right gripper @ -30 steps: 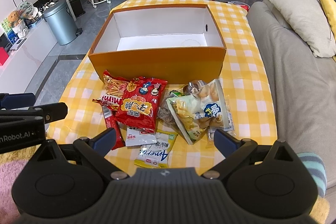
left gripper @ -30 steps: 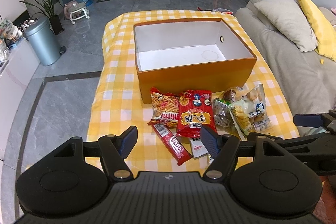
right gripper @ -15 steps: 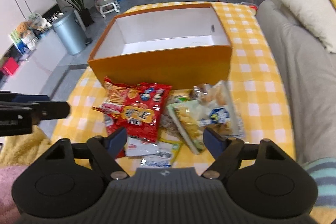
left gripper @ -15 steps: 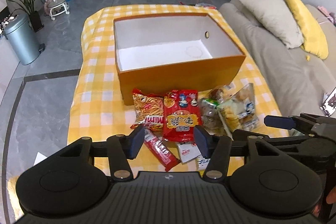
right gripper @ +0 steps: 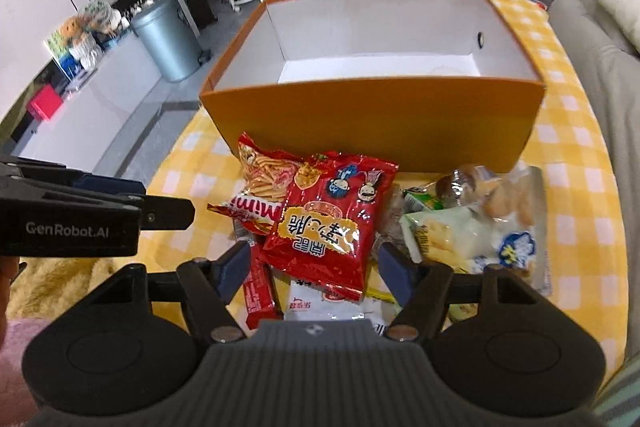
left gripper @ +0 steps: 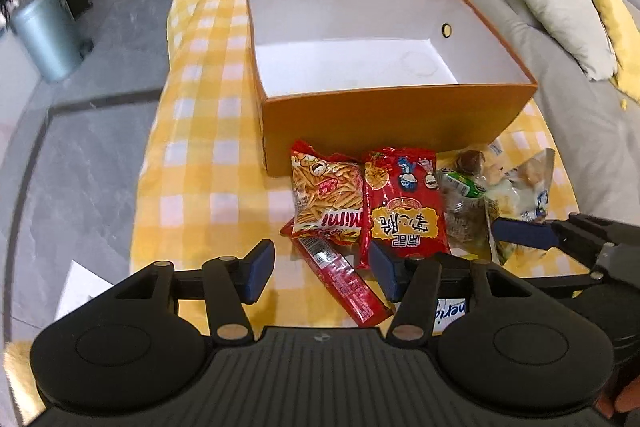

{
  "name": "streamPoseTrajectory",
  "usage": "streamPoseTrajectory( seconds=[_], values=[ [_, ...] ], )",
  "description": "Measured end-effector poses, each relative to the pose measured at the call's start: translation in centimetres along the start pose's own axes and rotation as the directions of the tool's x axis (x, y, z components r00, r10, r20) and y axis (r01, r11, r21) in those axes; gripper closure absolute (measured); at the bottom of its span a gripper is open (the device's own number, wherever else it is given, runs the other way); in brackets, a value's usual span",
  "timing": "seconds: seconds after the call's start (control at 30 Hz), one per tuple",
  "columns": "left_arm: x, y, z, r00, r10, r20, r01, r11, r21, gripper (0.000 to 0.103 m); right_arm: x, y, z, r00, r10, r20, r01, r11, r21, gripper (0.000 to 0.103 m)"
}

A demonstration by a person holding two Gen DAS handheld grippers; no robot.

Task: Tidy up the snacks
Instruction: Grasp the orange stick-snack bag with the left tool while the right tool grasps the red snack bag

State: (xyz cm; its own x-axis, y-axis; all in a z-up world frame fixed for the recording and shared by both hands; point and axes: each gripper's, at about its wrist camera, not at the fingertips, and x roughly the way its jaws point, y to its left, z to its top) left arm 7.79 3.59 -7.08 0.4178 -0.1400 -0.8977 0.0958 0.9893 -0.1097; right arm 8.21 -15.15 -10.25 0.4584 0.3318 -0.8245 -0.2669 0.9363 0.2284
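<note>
An open orange box [left gripper: 392, 115] with a white inside stands on the yellow checked table [left gripper: 200, 155]. In front of it lies a heap of snacks: a Mimi fries bag [left gripper: 324, 195], a red bag [left gripper: 404, 203], a red stick pack [left gripper: 344, 283] and clear pastry bags [left gripper: 516, 183]. My left gripper [left gripper: 320, 267] hovers open over the stick pack, not touching it. My right gripper [right gripper: 316, 269] is closing, with the lower end of the red bag [right gripper: 332, 219] between its jaws; the pads do not press on it. A white packet [right gripper: 320, 307] lies under that bag.
A grey sofa [left gripper: 580, 107] with cushions runs along the table's right side. A metal bin [right gripper: 168, 39], plants and a low cabinet stand on the tiled floor to the left. Bare cloth shows left of the snacks.
Both grippers have come down and forward toward the snack heap, and both pairs of jaws have narrowed. The snacks and the box have not moved.
</note>
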Motion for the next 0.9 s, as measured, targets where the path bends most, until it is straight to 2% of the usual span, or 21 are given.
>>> streamPoseTrajectory(
  seconds=[0.13,0.4,0.77,0.9],
  values=[
    [1.2,0.7,0.7,1.0,-0.016,-0.014,0.016,1.0,-0.012,0.039,1.8,-0.2,0.4,0.999,-0.009,-0.038,0.01,1.0,0.008,0.034],
    [4.5,2.1,2.1,0.994,-0.091,-0.061,0.086,0.992,-0.087,0.038,4.6,-0.4,1.2,0.995,-0.027,-0.096,0.028,1.0,0.009,0.023],
    [8.6,2.9,3.1,0.98,-0.138,-0.145,0.116,0.982,-0.152,0.038,7.5,-0.5,2.2,0.987,0.018,-0.159,-0.016,1.0,0.011,0.015],
    [9.7,2.8,3.1,0.972,-0.165,-0.169,0.136,0.975,-0.174,0.046,8.0,-0.2,2.4,0.987,0.021,-0.161,-0.022,1.0,-0.005,0.015]
  ],
)
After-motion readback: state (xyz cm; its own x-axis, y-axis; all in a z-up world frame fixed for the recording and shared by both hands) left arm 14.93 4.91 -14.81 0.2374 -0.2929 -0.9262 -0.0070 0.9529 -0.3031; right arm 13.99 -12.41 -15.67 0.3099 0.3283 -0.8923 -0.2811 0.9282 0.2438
